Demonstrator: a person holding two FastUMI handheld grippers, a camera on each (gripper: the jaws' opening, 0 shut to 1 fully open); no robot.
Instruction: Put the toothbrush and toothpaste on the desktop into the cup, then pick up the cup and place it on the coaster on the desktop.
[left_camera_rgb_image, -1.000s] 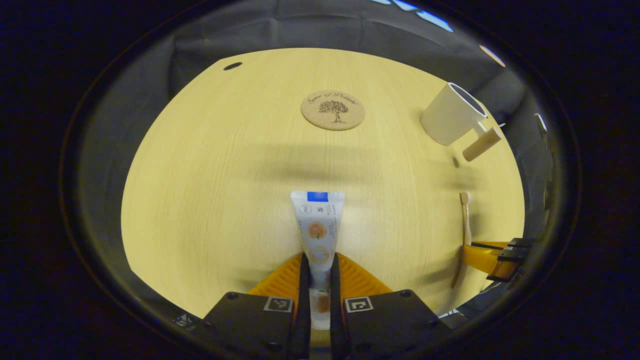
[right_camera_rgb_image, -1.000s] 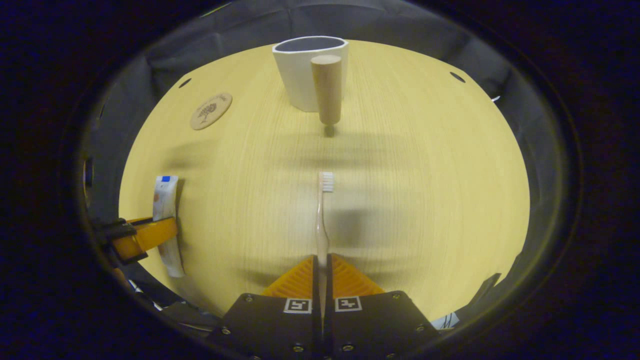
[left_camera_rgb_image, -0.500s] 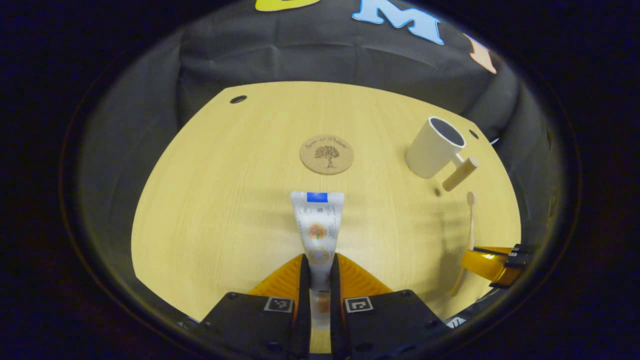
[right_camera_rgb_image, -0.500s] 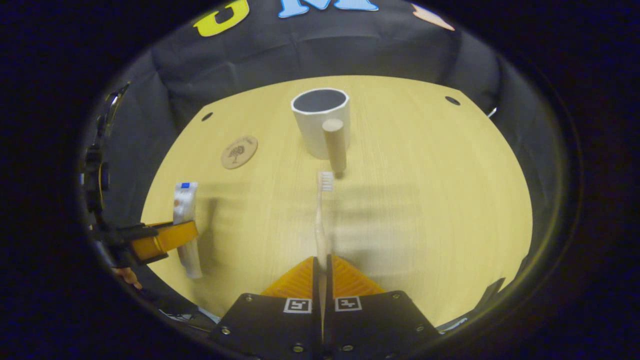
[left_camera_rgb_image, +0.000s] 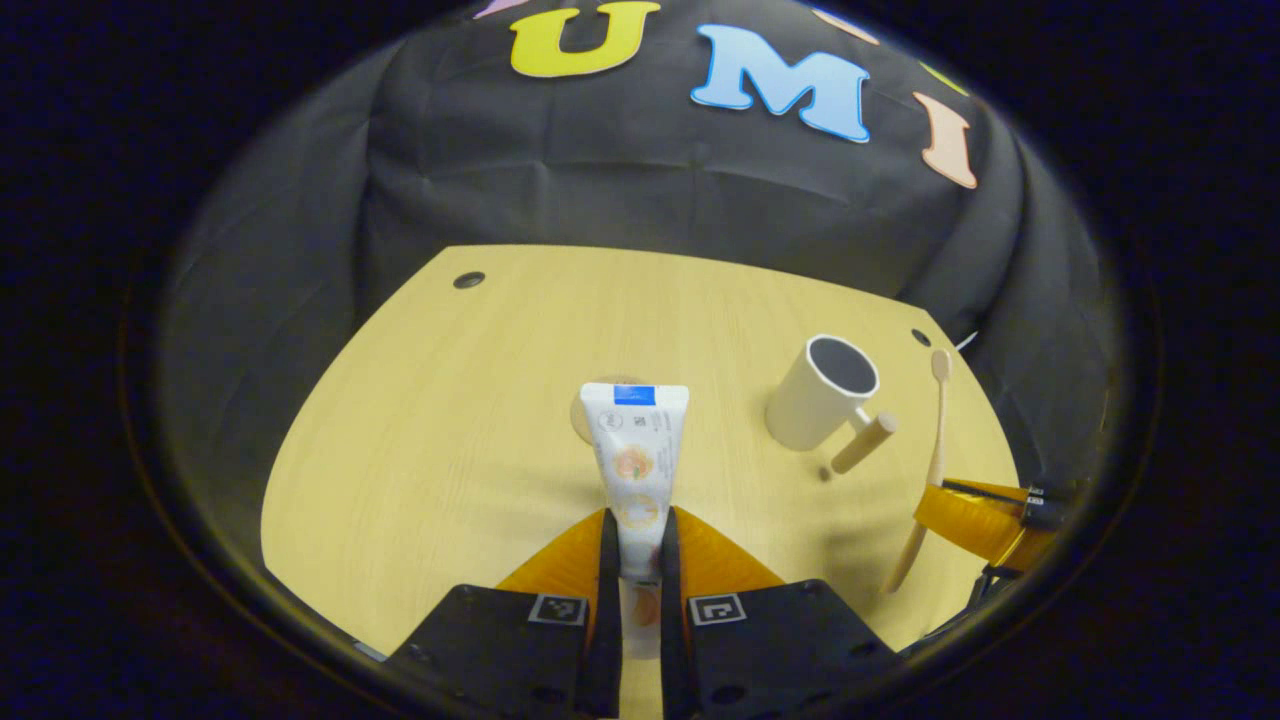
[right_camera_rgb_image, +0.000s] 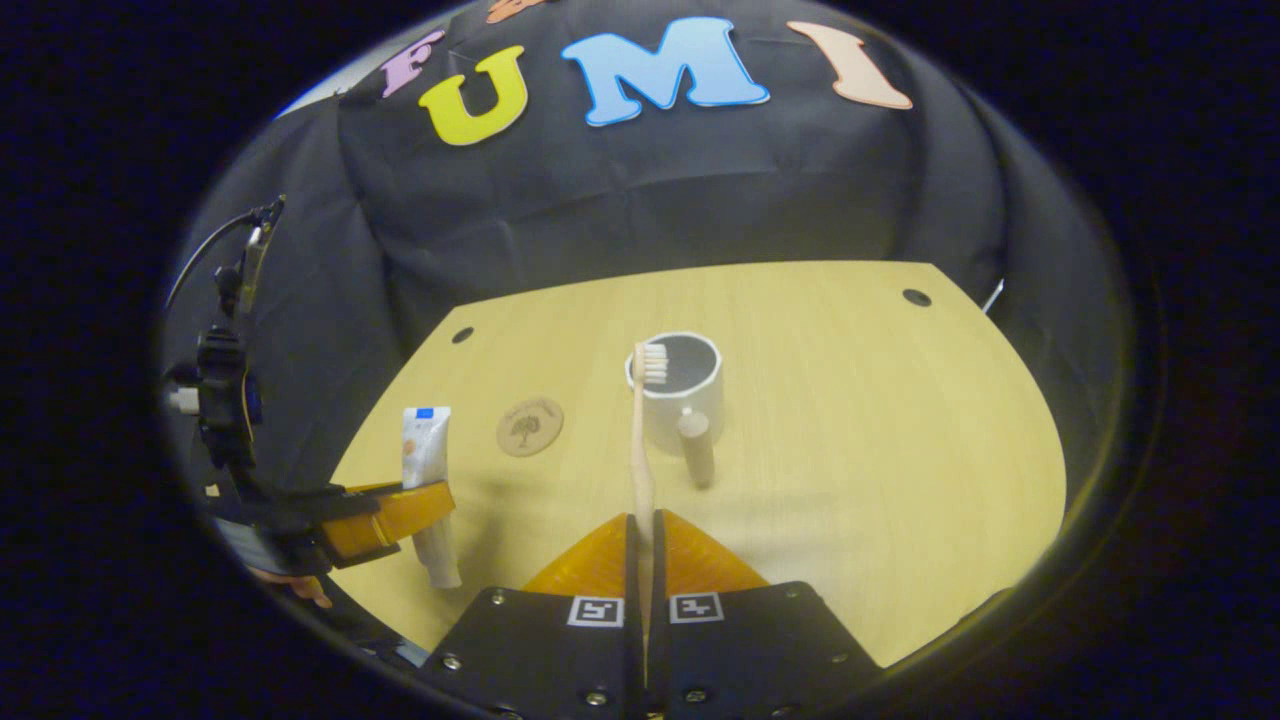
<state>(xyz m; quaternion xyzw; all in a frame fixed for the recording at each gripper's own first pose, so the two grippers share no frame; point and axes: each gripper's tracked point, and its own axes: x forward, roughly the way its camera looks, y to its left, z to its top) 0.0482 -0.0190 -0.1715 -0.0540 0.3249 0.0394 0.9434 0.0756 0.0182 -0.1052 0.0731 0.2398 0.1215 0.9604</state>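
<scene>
My left gripper (left_camera_rgb_image: 636, 545) is shut on a white toothpaste tube (left_camera_rgb_image: 634, 460), held above the desktop with its flat end pointing away. My right gripper (right_camera_rgb_image: 642, 535) is shut on a pale toothbrush (right_camera_rgb_image: 641, 440), bristles at the far end, raised over the desk. A white cup (right_camera_rgb_image: 675, 390) with a wooden handle (right_camera_rgb_image: 696, 447) stands upright ahead of the toothbrush. In the left gripper view the cup (left_camera_rgb_image: 822, 393) stands to the right, with the right gripper (left_camera_rgb_image: 975, 520) and toothbrush (left_camera_rgb_image: 932, 440) beside it. The round cork coaster (right_camera_rgb_image: 529, 427) lies left of the cup. The left gripper (right_camera_rgb_image: 385, 512) holds the tube (right_camera_rgb_image: 424, 470) at left.
The wooden desktop (right_camera_rgb_image: 850, 450) has small round holes (right_camera_rgb_image: 914, 297) near its far corners. The black cloth wall stands right behind the desk's far edge. A cable and mount (right_camera_rgb_image: 225, 370) of the left gripper rise at the left of the right gripper view.
Both grippers have risen from the desktop with their loads, the tube and the toothbrush. The desk, cup and coaster look farther away and lower, and more of the back wall shows.
</scene>
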